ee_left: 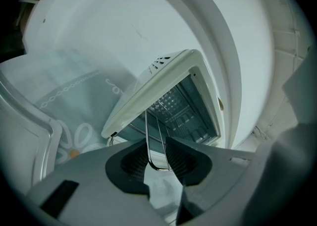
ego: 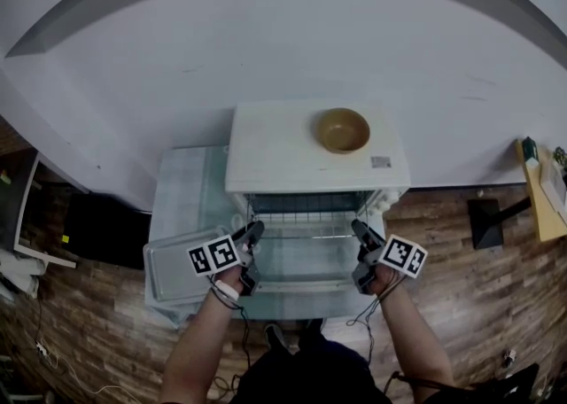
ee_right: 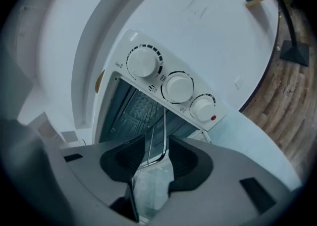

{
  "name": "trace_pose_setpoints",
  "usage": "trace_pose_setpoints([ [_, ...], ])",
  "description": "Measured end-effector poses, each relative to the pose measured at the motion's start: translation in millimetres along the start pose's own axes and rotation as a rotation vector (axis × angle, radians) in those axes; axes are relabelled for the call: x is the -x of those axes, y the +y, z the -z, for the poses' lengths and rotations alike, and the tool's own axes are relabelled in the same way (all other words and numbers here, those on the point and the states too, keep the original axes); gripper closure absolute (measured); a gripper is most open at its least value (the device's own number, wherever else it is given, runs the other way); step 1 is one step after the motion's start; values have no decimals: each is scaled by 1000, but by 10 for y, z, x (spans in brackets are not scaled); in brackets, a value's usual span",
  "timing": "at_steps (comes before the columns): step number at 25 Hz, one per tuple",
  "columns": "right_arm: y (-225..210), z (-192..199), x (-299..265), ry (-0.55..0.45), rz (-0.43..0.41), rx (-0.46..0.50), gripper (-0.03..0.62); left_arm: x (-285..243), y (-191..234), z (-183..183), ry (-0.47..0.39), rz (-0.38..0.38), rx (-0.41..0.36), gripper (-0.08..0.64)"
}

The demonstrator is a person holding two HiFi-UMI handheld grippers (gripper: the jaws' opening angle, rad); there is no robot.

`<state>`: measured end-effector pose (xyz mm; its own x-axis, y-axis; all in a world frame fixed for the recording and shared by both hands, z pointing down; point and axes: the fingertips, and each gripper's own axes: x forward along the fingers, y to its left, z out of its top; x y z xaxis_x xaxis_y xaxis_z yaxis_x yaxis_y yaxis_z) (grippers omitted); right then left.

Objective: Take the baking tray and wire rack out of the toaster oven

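Observation:
The white toaster oven [ego: 292,150] stands with its glass door [ego: 306,269] folded down toward me. The wire rack [ego: 306,217] sits in the mouth of the cavity. My left gripper [ego: 251,238] is at the rack's front left corner; in the left gripper view the rack's wire [ee_left: 147,136] lies between the pads of the left gripper [ee_left: 157,155] and touches both. My right gripper [ego: 361,234] is at the front right corner. In the right gripper view the rack's wire [ee_right: 164,131] runs between the right gripper [ee_right: 157,153] jaws with a gap on each side. The baking tray [ego: 173,274] lies on the table, left of the door.
A brown bowl [ego: 343,129] rests on the oven's top. The oven sits on a small table with a patterned cloth [ego: 190,190] against a white wall. Three knobs [ee_right: 178,87] line the oven's right side. A dark stand [ego: 485,221] and a wooden shelf [ego: 536,194] are at the right.

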<state>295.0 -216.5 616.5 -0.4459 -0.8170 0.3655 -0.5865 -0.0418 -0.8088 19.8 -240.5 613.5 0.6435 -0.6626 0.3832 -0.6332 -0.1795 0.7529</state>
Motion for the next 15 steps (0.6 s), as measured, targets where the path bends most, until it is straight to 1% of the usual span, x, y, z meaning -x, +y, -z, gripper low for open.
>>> trace_pose_setpoints([
  [1, 6, 7, -14, 22, 2, 27, 450, -1, -1, 8, 6, -2, -10, 455],
  [2, 12, 20, -18, 41, 5, 46, 488, 1, 0, 18, 13, -3, -21, 454],
  [5, 33, 62, 7, 87, -18, 76, 491, 38, -8, 57, 30, -1, -49, 449],
  [11, 53, 227, 144, 159, -46, 65, 492, 156, -39, 179, 49, 22, -90, 445],
  [15, 108, 308, 254, 170, -109, 93, 492, 273, -74, 295, 38, 19, -113, 442],
])
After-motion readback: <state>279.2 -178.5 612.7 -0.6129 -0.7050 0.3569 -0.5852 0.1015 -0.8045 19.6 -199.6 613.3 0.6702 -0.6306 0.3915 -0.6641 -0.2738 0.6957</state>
